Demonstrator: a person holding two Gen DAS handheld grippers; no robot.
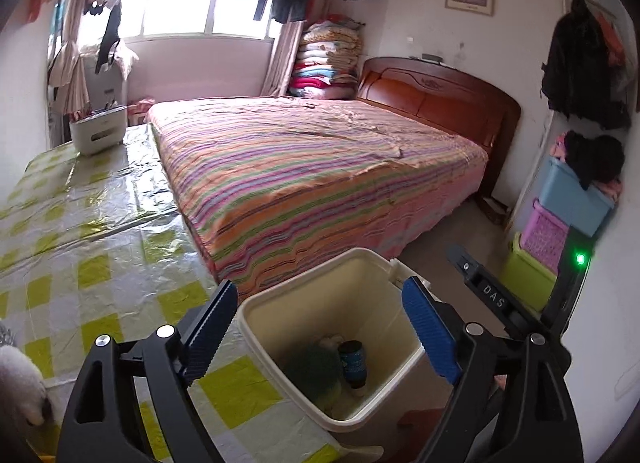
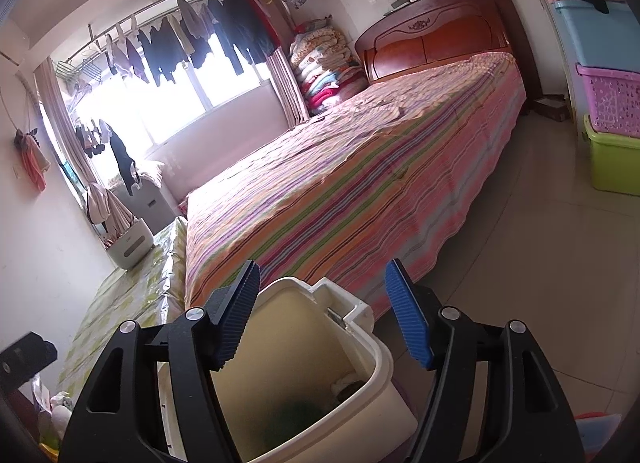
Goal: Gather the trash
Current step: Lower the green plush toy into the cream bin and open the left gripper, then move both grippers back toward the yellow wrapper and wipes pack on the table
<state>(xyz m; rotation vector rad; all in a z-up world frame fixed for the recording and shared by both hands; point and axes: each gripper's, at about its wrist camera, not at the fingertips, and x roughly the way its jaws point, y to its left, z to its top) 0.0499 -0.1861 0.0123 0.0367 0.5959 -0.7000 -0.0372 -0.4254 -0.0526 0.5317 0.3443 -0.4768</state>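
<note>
A cream plastic trash bin (image 1: 280, 311) stands on the floor by the bed's foot, open at the top. Inside lie a dark bottle with a blue label (image 1: 353, 361), a green fuzzy lump (image 1: 316, 371) and some white scraps. My left gripper (image 1: 320, 327) is open and empty, hovering above the bin's mouth. The right gripper's body (image 1: 520, 303) shows at the right of the left wrist view. My right gripper (image 2: 320, 315) is open and empty, also above the bin (image 2: 372, 355), whose inside looks dim with green and white bits.
A bed with a striped sheet (image 1: 320, 167) fills the middle. A table with a yellow checked plastic cover (image 1: 100, 247) is at the left, bearing a white box (image 1: 98, 131) and a white fluffy thing (image 1: 20, 387). Stacked plastic bins (image 2: 612, 119) stand at the right wall.
</note>
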